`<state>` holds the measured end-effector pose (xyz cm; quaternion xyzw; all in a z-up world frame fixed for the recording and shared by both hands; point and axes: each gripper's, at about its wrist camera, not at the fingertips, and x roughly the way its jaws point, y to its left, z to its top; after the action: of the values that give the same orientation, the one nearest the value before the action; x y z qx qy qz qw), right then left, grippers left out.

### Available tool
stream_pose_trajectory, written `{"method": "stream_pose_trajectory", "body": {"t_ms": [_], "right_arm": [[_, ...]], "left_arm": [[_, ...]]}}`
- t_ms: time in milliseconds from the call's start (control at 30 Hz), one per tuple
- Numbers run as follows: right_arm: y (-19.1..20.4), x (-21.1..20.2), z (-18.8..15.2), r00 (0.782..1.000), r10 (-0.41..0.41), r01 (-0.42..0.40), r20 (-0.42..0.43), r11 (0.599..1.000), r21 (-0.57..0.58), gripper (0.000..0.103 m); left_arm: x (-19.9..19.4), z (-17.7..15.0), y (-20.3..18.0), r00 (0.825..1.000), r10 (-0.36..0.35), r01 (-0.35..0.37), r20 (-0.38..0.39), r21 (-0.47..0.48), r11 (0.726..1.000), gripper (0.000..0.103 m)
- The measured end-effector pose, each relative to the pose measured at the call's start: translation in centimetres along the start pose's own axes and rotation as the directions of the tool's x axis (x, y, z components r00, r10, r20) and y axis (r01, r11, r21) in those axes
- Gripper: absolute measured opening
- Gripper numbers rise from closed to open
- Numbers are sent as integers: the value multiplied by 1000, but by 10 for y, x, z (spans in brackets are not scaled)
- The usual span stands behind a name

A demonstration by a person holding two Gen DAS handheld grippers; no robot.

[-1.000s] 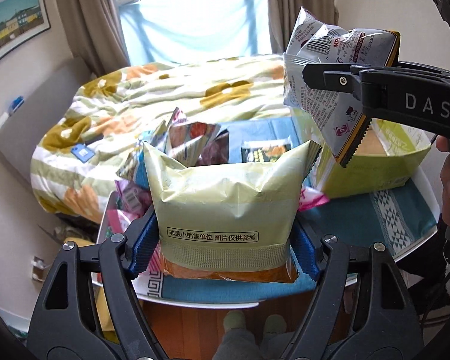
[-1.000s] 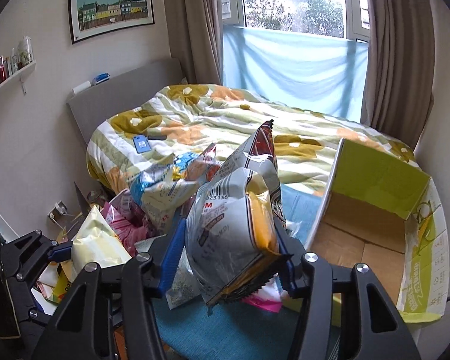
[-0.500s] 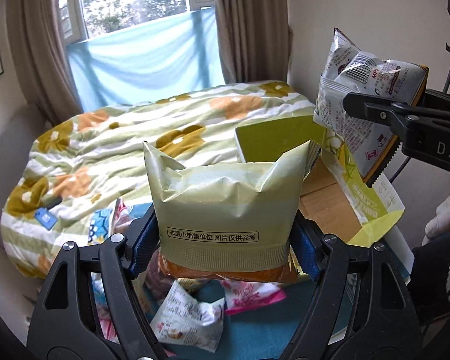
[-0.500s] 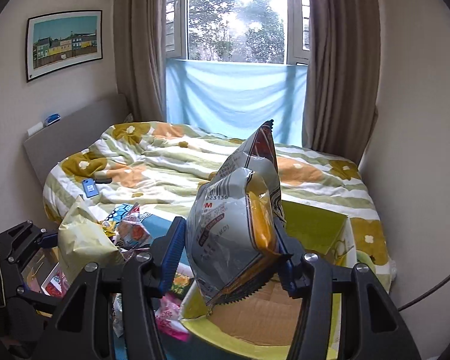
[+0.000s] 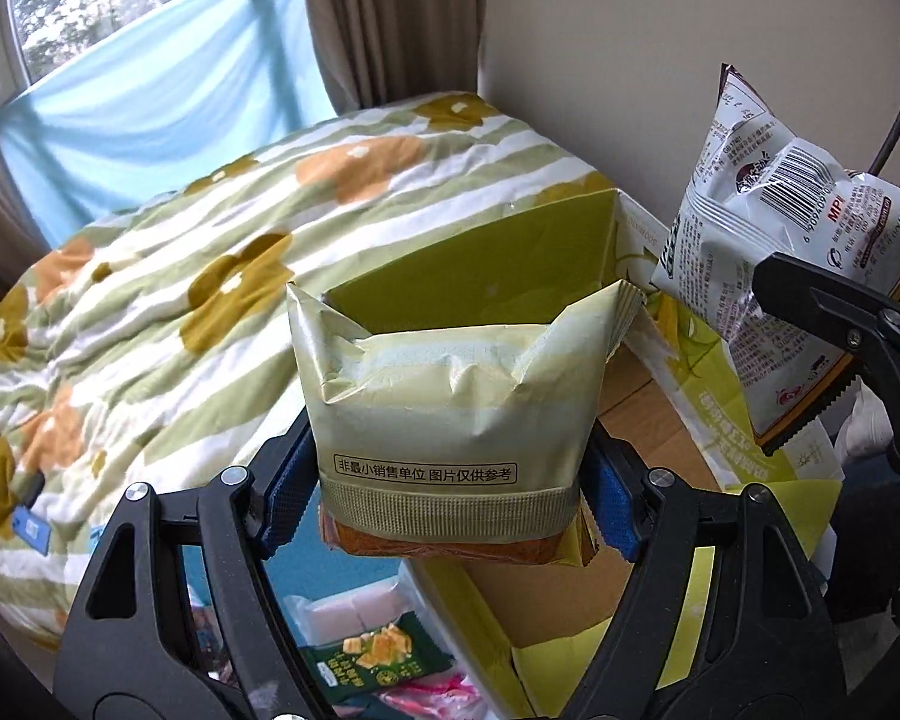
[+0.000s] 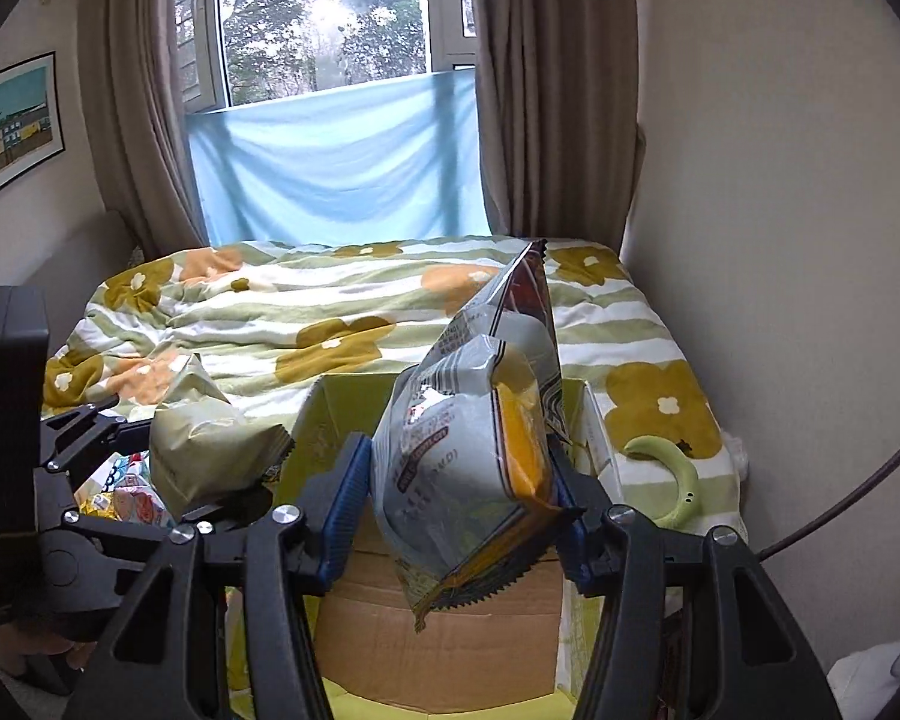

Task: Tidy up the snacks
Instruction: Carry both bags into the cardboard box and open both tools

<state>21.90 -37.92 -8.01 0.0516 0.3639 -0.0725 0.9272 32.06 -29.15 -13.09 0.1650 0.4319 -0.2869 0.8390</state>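
Blue-padded fingers (image 5: 282, 486) of the left gripper (image 5: 450, 495) are clamped on the lower part of a pale green snack bag (image 5: 450, 414), which stands upright between them, raised over the near left edge of the open cardboard box (image 5: 642, 456). Below it, on the teal surface (image 5: 342, 558), lie a dark green snack packet (image 5: 378, 660) and a pink one (image 5: 426, 699). Further right, the right gripper (image 6: 459, 498) is closed on a silver and orange chip bag (image 6: 468, 456), held tilted above the box's brown floor (image 6: 438, 642). Beyond both spreads the flowered bed cover (image 6: 342, 312), with a light green curved object (image 6: 678, 474) lying on it at the right.
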Motion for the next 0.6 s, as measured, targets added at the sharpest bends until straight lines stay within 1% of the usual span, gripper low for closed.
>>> {"method": "stream_pose_trajectory", "body": {"t_ms": [67, 100, 133, 200, 233, 267, 367, 500, 600], "right_arm": [[-7, 10, -3, 1000, -6, 7, -22, 1000, 20, 51], [-11, 14, -5, 999, -8, 9, -32, 999, 31, 51], [-13, 18, -6, 999, -10, 11, -43, 999, 40, 51], [-17, 23, -10, 998, -11, 15, -60, 998, 54, 51], [-18, 25, -11, 998, -12, 16, -67, 998, 58, 51], [-19, 27, -12, 997, -14, 18, -73, 998, 60, 51], [-20, 30, -12, 996, -13, 18, -87, 998, 55, 51], [-15, 32, -11, 995, -2, 5, -96, 999, 32, 51], [-11, 37, -9, 995, 18, -17, -96, 1000, 16, 51]], "left_arm": [[18, 6, -6, 999, -24, 24, -34, 0, 1000, 79], [26, 9, -7, 998, -26, 26, -49, 1, 1000, 86], [32, 11, -7, 998, -33, 33, -60, 2, 999, 91], [37, 12, -6, 997, -53, 52, -59, -6, 999, 93], [39, 13, -6, 997, -52, 52, -61, -7, 999, 97], [40, 11, -4, 997, -47, 47, -64, -5, 999, 98], [36, 2, 7, 997, -32, 31, -74, -16, 999, 98], [25, -11, 23, 995, -46, 39, -91, -79, 996, 98], [18, -20, 30, 996, -33, 24, -85, -107, 994, 98]]}}
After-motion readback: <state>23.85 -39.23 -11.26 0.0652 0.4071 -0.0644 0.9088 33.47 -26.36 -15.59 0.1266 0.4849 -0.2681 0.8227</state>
